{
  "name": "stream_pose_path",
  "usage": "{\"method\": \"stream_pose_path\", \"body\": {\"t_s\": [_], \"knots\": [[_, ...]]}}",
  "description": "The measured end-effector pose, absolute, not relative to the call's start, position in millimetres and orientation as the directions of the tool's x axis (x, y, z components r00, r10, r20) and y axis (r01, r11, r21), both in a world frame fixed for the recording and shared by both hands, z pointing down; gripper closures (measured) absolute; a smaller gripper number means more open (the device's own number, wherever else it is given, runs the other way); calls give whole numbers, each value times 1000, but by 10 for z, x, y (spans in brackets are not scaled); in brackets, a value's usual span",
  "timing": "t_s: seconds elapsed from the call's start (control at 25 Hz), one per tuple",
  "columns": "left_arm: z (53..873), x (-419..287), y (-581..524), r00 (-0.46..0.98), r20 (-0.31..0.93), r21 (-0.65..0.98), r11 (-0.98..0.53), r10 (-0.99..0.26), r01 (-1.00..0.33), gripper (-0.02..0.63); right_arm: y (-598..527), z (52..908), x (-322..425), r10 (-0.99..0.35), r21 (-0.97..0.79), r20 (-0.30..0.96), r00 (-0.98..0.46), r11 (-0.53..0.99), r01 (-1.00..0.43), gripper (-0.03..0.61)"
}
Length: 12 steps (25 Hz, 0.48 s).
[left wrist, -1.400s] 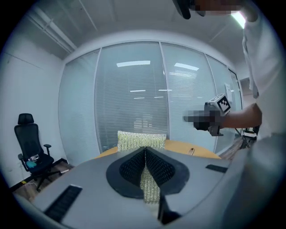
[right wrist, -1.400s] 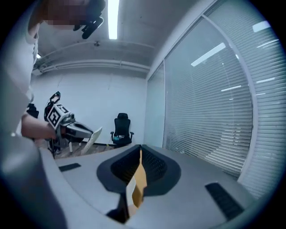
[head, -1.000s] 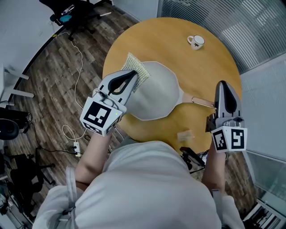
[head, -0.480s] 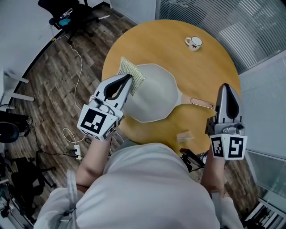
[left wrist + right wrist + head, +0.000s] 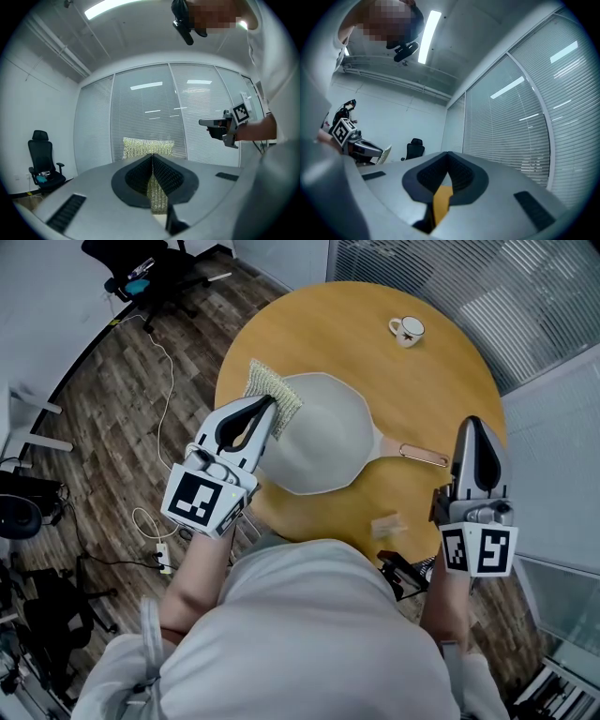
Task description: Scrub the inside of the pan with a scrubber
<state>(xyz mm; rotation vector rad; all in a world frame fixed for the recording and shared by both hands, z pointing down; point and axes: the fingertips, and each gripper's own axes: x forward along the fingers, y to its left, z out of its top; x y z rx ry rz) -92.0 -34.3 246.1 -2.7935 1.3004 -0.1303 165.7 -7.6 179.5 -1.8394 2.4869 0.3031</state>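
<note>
Starting at the left: the office chair (image 5: 150, 268) and a loose cable (image 5: 164, 381) are down on the wood floor, well apart from the work.

Now my left gripper (image 5: 270, 412). Its jaws are clamped tight on the scrubber (image 5: 274, 388), a glittery yellow-green mesh pad. The pinch is on its near edge, so most of the pad stands free beyond the tips. I'd say that's the point of the hold, since it leaves plenty of mesh to wipe with. From the head view the pad sits at the far-left rim of the pan (image 5: 323, 432). I can't tell whether it touches the metal or hangs just above it.

The pan is pale grey and lies flat on the round wooden table (image 5: 356, 306), near my edge. Its handle (image 5: 422, 455) points right, handy for a steadying hand. The inside looks bare, so I judge the scrubbing isn't yet under way.

The white mug (image 5: 410, 329) sits far back out of the way, and a small pale block (image 5: 387, 524) lies at the near edge.

My right gripper (image 5: 472, 423) is just beside the handle's end. Its jaws are closed with nothing between the pads, only a strip of table colour showing below.

For writing, I see only the black square markers on the cubes and a dark star on the mug. No brand is legible.
</note>
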Motion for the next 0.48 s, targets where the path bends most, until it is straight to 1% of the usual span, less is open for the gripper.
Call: {"method": "stream_pose_path", "body": {"t_s": [0.48], "knots": [[2459, -992, -306, 617, 45, -95, -618, -786, -781, 598, -37, 1829, 1654, -942, 131, -149, -301, 283, -950, 558]]}}
